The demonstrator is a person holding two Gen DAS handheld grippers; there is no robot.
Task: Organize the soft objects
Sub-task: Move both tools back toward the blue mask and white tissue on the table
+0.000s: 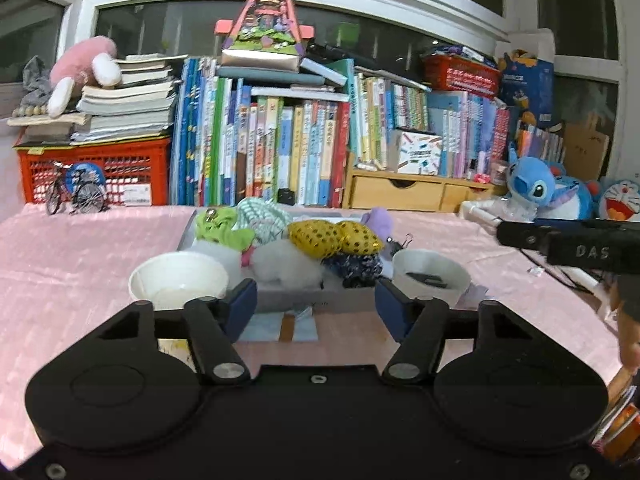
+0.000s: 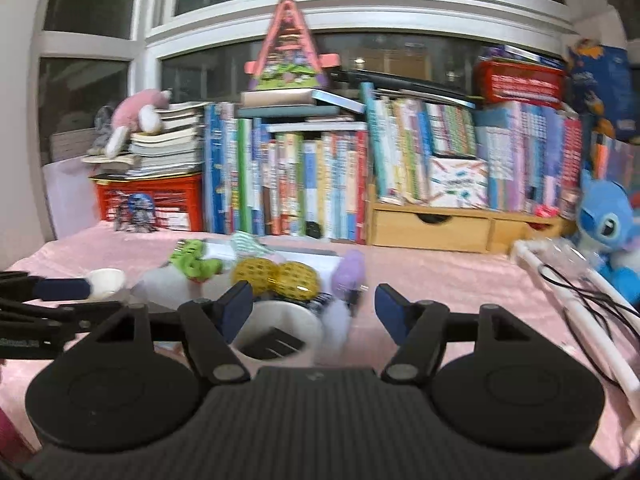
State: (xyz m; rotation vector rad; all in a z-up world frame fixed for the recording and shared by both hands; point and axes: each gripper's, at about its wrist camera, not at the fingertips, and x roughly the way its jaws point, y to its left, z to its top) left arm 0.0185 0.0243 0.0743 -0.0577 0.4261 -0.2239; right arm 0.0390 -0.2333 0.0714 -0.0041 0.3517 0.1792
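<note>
My left gripper [image 1: 316, 304] has its fingers spread, with nothing between the pads. Just past the tips sits the shallow tray [image 1: 304, 300] heaped with soft things: white fluff [image 1: 280, 260], a green plush [image 1: 224, 228], two yellow spotted cushions [image 1: 334, 236], a dark patterned cloth [image 1: 354, 266]. A white cup [image 1: 178, 278] stands off my left finger, a second white cup [image 1: 432, 276] off my right finger. My right gripper [image 2: 316, 310] is also spread and empty; that second cup lies just ahead of its left finger [image 2: 236, 308], a purple plush [image 2: 350, 274] farther on between the tips.
</note>
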